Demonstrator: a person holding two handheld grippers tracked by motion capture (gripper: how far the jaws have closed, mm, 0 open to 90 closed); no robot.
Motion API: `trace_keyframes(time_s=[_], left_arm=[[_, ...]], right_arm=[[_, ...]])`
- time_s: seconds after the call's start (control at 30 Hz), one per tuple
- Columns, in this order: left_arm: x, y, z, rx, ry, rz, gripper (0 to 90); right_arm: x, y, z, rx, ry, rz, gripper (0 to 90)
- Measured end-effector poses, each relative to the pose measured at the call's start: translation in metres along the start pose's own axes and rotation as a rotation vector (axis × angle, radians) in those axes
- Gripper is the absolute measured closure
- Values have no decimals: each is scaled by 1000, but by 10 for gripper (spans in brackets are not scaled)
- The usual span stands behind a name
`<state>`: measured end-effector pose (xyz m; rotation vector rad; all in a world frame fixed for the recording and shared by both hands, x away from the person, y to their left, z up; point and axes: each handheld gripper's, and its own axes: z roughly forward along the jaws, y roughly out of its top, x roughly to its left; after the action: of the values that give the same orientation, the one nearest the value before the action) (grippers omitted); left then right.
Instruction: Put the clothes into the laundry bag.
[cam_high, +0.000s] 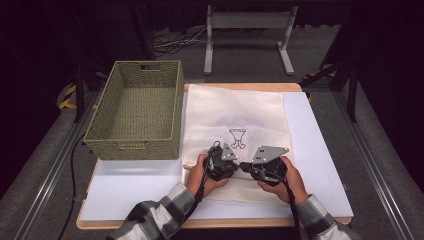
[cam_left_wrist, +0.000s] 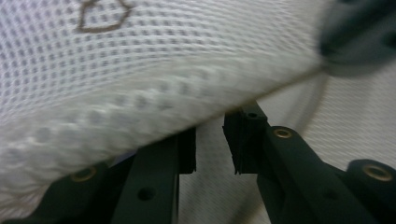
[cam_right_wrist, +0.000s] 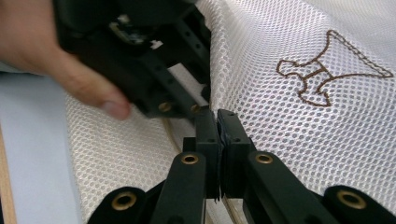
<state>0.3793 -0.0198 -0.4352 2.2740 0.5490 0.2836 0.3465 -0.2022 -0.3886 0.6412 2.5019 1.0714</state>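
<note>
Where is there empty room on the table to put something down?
The white board is bare right of the mesh bag, and along the front left, below the basket. It's crowded mid-bag, where the left gripper and right gripper meet.

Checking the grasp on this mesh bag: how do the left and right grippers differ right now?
The left gripper has its jaws apart, with a raised fold of the mesh bag lying across their tips; the right gripper has its jaws pressed together at the bag's mesh. In the high view the left gripper sits slightly nearer the basket. Both meet at the bag's near part.
</note>
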Motion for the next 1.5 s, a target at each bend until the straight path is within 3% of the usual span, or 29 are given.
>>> trace_keyframes(time_s=[0.17,0.2,0.47,0.5,0.57,0.63,0.73,0.87,0.97,1.03,1.13,1.2,1.5], left_arm=[[-8,-6,-20,-19,-39,39,669],[-8,-6,-20,-19,-39,39,655],[-10,-27,-71,-79,-25,88,527],[-10,-27,-71,-79,-25,88,524],[-10,-40,-91,-92,4,106,498],[-9,-44,-97,-90,7,104,481],[-8,-59,-115,-81,80,114,413],[2,-82,-129,-59,126,37,341],[16,-104,-131,-17,139,-49,308],[22,-113,-130,8,148,-81,297],[30,-120,-129,25,146,-106,292],[37,-123,-126,21,116,-135,287],[47,-124,-114,63,99,-143,334]], right_arm=[[-1,1,-6,-23,-8,8,887],[-1,1,-6,-26,-11,5,887],[-1,2,-8,-26,-18,5,887],[0,2,-8,-26,-18,4,887],[0,3,-8,-27,-19,1,887],[-1,3,-9,-26,-20,1,887],[-1,3,-9,-25,-22,7,887],[0,4,-9,-23,-22,4,887],[0,4,-9,-22,-23,2,886],[0,4,-10,-23,-23,0,886],[0,5,-9,-19,-18,0,886],[0,5,-9,-18,-15,-2,885],[1,3,-7,-2,-4,-10,884]])
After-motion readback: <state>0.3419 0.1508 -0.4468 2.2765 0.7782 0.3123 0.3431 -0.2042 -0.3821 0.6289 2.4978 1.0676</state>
